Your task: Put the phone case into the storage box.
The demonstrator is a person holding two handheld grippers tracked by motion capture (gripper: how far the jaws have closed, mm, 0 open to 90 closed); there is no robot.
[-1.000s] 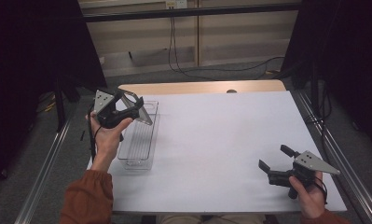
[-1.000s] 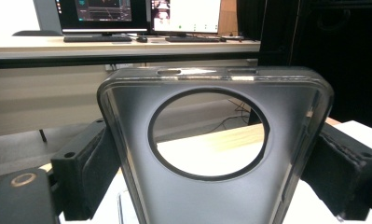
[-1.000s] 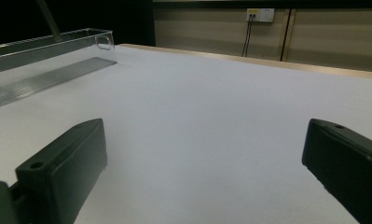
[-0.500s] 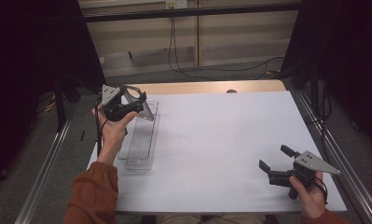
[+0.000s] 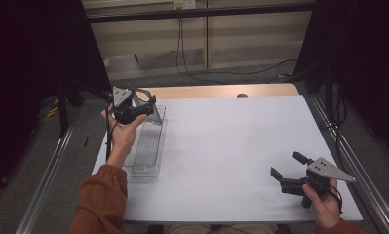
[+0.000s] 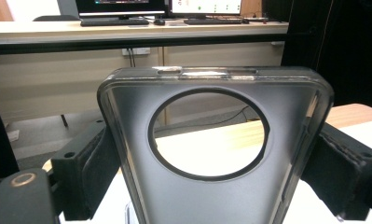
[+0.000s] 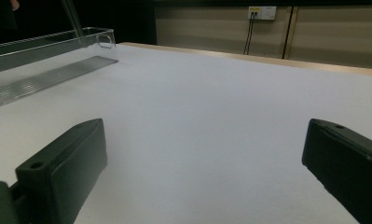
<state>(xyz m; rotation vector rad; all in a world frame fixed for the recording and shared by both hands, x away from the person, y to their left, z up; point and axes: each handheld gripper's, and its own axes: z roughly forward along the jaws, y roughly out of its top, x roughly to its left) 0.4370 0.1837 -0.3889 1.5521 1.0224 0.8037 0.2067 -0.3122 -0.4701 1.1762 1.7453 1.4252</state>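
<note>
My left gripper (image 5: 144,103) is held up over the far end of a clear plastic tray (image 5: 147,146) at the table's left edge. It is shut on a smoky translucent phone case (image 6: 211,140), whose sides are pressed between the two jaws. The case stands upright with its large round camera hole at the top; in the high view the phone case (image 5: 143,96) is small. Near the front right corner my right gripper (image 5: 285,165) is open just above the white table (image 5: 231,141). Nothing is between its fingers (image 7: 62,163), and the same tray (image 7: 44,77) lies far off at the left.
The long clear tray has a ribbed floor and lies lengthwise along the left edge. Metal rails (image 5: 50,170) run down both sides of the table. A wooden strip (image 5: 221,91) borders the far edge, and cables (image 5: 192,68) lie on the floor beyond.
My left hand has carried the phone case away from me, from over the tray's middle to over its far end, and raised it slightly. The right gripper has stayed still.
</note>
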